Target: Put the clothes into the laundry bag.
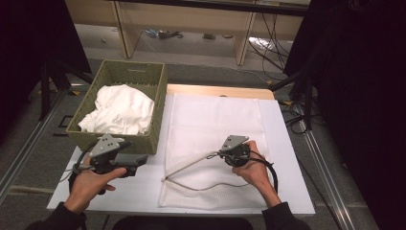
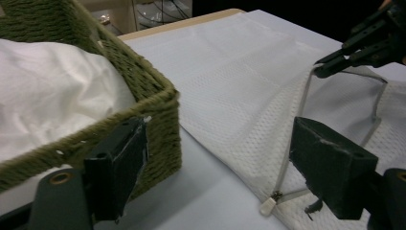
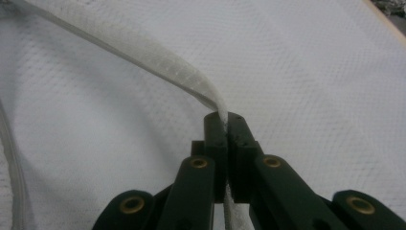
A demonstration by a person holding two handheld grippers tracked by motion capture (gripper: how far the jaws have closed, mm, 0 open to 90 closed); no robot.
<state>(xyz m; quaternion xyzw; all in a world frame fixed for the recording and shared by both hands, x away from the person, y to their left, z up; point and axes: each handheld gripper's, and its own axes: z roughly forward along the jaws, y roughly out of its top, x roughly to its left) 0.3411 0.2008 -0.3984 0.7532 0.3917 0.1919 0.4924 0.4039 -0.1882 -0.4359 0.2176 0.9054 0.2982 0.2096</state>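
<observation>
Hands (image 1: 88,184) rest over white table (image 1: 292,158), grey floor (image 1: 38,143) around.

Basket (image 1: 158,115) w/ cloth (image 1: 119,110) left of mesh bag (image 1: 215,120), both on table (image 1: 287,158)

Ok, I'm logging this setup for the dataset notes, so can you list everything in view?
Woven green basket: one, olive green, at the table's left edge.
Crumpled white cloth: one, white, inside the basket.
White mesh laundry bag: one, white, flat on the table's middle, its zipper edge lifted open.
White zipper pull: one, white, at the bag's near left corner.
White table: one, white, under everything.
Left gripper: one, black, open, beside the basket's near corner.
Right gripper: one, black, shut on the zipper edge.
Hands: two, each holding a gripper.
</observation>
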